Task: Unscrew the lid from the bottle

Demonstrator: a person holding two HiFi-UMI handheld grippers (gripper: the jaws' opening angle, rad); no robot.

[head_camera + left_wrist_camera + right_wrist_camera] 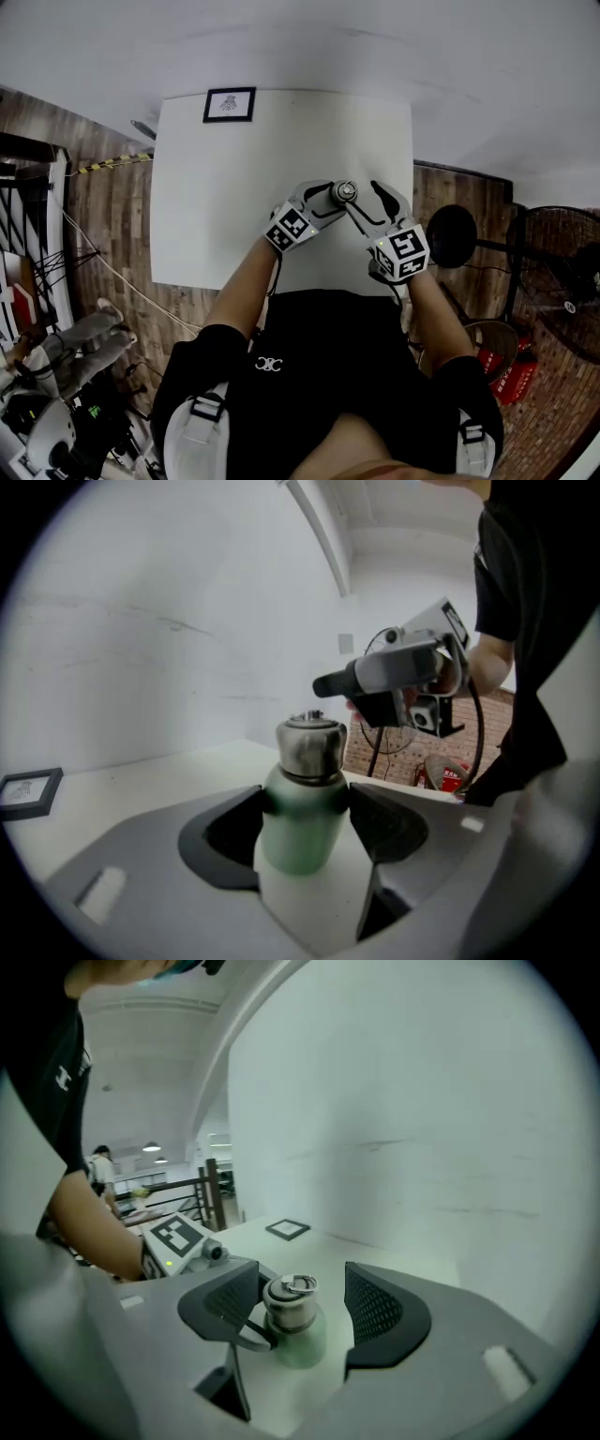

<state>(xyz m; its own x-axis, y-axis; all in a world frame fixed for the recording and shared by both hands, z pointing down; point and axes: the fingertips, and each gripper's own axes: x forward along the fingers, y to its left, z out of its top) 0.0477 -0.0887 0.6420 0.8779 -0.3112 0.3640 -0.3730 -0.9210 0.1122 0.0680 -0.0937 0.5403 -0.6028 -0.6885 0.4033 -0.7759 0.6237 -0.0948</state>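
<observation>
Bottle [300, 827], standing near the desk's [216, 187] near edge, is clamped at its body by the left gripper [323, 199]. Its lid [289, 1299] is still on, flanked but not gripped by the right gripper's [364, 202] spread jaws; unscrewing remains.

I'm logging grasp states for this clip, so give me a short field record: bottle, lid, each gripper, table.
bottle: green bottle, upright on the white table
lid: metal lid with a ring on top, seated on the bottle
left gripper: left gripper shut on the bottle's body, just below the lid
right gripper: right gripper open, one jaw on each side of the lid, with a clear gap on one side
other: framed picture at the table's far edge
</observation>
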